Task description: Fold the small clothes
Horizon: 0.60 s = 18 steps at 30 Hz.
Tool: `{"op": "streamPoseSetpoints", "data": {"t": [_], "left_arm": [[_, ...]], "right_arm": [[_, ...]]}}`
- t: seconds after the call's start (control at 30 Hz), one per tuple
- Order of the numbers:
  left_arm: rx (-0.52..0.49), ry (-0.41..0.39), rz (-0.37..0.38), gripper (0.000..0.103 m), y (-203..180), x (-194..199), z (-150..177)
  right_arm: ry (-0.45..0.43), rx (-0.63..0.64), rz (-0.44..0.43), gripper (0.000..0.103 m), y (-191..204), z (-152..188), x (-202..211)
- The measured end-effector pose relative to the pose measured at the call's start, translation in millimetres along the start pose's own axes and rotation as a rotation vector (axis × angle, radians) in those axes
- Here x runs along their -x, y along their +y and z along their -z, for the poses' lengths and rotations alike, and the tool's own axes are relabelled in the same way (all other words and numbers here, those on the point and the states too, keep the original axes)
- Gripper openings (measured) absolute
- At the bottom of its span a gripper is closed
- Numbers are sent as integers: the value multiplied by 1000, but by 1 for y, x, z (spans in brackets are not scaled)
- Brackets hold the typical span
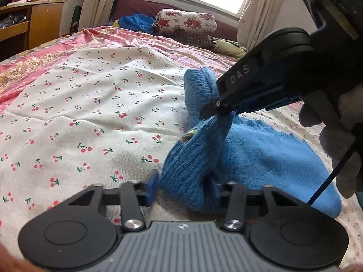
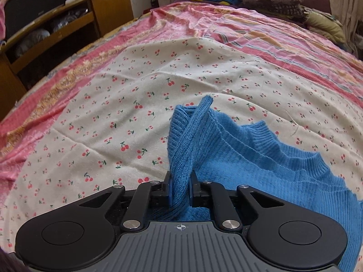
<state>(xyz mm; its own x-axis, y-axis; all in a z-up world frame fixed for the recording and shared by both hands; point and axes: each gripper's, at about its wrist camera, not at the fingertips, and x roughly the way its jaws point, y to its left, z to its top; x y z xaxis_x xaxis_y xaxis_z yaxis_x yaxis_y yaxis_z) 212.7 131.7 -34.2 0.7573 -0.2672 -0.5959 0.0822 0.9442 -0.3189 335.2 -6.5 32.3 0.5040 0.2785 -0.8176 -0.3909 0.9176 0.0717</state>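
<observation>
Sweater (image 2: 261, 158) bunched on bed (image 2: 113, 113), unfolded; left tongs (image 1: 183, 185) and right tongs (image 2: 180, 190) both clamp knit. Folding barely begun.

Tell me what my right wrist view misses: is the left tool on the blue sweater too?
Observer: Yes. The left tool has a bunch of the blue sweater filling the gap between its fingers.
Operator: Where is it relative to my right tool?
Observer: Your right tool pinches a higher fold, above and beyond the left tool, and the knit runs taut between them.
Operator: Anything on the fabric there?
Observer: A small yellowish patch shows on that taut part; I cannot tell what it is.
</observation>
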Motion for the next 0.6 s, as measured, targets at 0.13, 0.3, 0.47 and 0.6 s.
{"op": "streamPoseSetpoints", "data": {"t": [0.13,0.3,0.47,0.6], "left_arm": [[-9,-17,18,29,-13,8,-2],[-18,-44,56,27,-36,19,-8],[-51,-50,103,27,-66,25,-15],[-110,-50,129,26,-97,26,-18]], "right_arm": [[-20,-23,-15,11,-12,3,11],[-55,-60,-32,11,-32,7,31],[-94,-106,-33,11,-59,11,53],[-122,-142,-27,11,-83,18,68]]}}
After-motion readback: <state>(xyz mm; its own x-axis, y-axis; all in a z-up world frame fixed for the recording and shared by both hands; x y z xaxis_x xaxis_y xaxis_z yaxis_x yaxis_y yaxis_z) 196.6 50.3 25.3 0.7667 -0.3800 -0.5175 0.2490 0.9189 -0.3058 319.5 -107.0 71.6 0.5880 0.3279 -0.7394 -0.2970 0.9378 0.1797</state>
